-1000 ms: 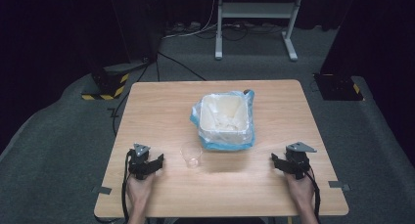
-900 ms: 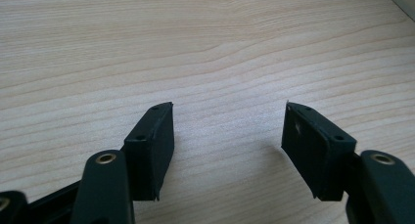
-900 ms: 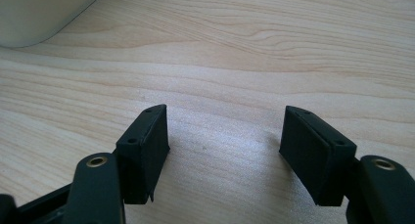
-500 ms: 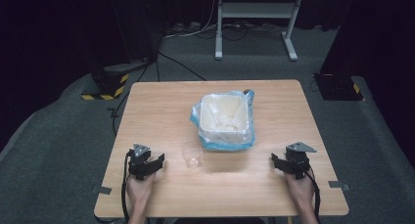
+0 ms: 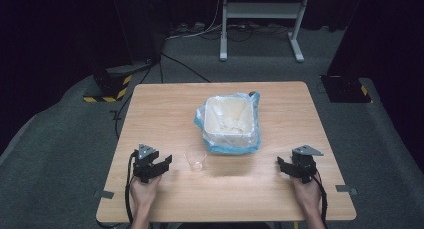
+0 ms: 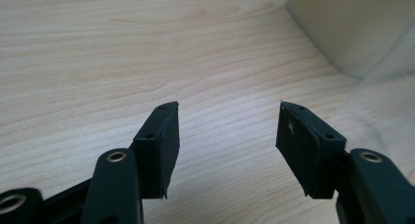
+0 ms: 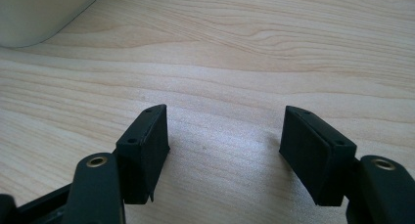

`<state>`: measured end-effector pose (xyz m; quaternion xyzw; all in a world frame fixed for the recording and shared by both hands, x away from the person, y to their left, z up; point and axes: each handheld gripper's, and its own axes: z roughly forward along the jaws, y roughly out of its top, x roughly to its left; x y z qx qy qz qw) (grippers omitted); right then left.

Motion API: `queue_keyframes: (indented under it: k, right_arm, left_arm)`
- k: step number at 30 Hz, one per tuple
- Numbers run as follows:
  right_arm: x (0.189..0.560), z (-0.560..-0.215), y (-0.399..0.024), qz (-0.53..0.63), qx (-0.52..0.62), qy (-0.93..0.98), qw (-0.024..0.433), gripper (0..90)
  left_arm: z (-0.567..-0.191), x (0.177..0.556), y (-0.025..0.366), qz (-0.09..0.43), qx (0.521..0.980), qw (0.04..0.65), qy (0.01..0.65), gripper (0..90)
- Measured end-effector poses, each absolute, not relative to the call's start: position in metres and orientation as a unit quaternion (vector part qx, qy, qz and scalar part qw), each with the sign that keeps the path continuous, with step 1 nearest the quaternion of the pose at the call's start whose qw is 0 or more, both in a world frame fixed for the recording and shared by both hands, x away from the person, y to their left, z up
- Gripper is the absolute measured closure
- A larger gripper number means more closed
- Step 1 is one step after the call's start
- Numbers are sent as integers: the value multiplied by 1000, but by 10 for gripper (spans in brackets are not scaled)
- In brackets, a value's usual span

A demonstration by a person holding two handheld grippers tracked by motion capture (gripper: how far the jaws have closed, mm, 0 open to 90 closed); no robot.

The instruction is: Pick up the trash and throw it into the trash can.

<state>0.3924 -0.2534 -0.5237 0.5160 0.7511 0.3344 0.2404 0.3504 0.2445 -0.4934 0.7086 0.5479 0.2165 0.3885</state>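
On the table [image 5: 165, 109], the bag-lined bin [image 5: 231, 123] sits mid-table and the clear cup [image 5: 195, 159] stands untouched before it, just right of your left claw [image 5: 159, 165]. That claw's jaws have just been closing a little with nothing between them, so I judge you're sizing up for the cup. Both hands rest low at the near edge; your right claw [image 5: 283, 165] gapes empty.

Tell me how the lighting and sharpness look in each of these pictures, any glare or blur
High view: the table is brightly lit against dark surroundings, with a pale glare patch on the wood near the clear cup. Left gripper view: wood grain is sharp, while the bin at the top right corner is soft. Right gripper view: evenly lit, jaws cast soft shadows on the wood.
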Motion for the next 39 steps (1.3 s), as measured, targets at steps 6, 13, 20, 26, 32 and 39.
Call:
queue_keyframes:
  k: [6, 13, 20, 26, 32, 39]
  right_arm:
    - [392, -524, -253, 334, 516, 751, 240, 345]
    - [392, -524, -253, 334, 516, 751, 240, 345]
    - [392, -524, -253, 334, 516, 751, 240, 345]
    - [392, -524, -253, 334, 516, 751, 240, 345]
    - [392, -524, -253, 334, 516, 751, 241, 345]
    - [392, -524, -253, 334, 516, 751, 240, 345]
  left_arm:
    - [-481, 351, 241, 205, 708, 408, 539, 420]
    - [-467, 352, 235, 198, 714, 418, 526, 440]
    - [-453, 352, 229, 195, 719, 428, 511, 468]
    - [-444, 355, 222, 185, 725, 435, 502, 465]
    - [-440, 360, 210, 175, 736, 435, 488, 471]
    - [-442, 367, 197, 161, 749, 430, 478, 572]
